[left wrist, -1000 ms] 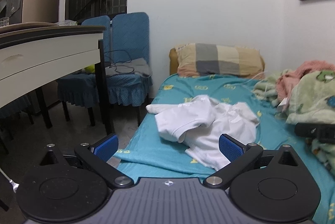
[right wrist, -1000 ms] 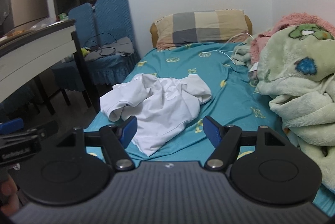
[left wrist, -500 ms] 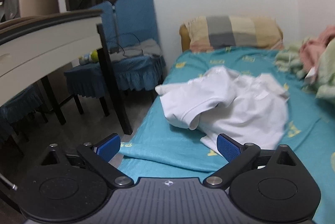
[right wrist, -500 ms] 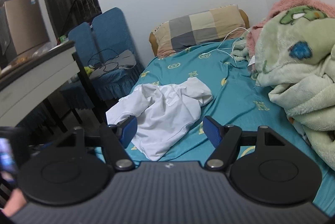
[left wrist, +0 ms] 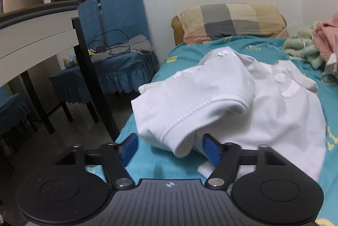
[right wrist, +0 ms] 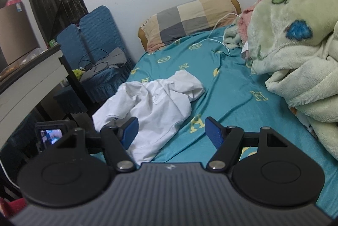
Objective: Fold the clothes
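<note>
White shirt [left wrist: 243, 105]: I see it crumpled on the teal bed [left wrist: 160, 164].
Left gripper [left wrist: 169, 147]: spread wide around the hem, gripping nothing.
Right gripper [right wrist: 171, 133]: wide open, empty.

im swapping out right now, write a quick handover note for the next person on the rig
Left gripper: open, holding nothing, right at the near sleeve of the white shirt.
Right gripper: open, holding nothing, over the shirt's near right edge above the bed sheet.
The shirt lies crumpled at the bed's left side; blanket pile is on the right, pillow at the head.
Done: no fold yet.
Left: grab the shirt, spread it flat, fold it.
</note>
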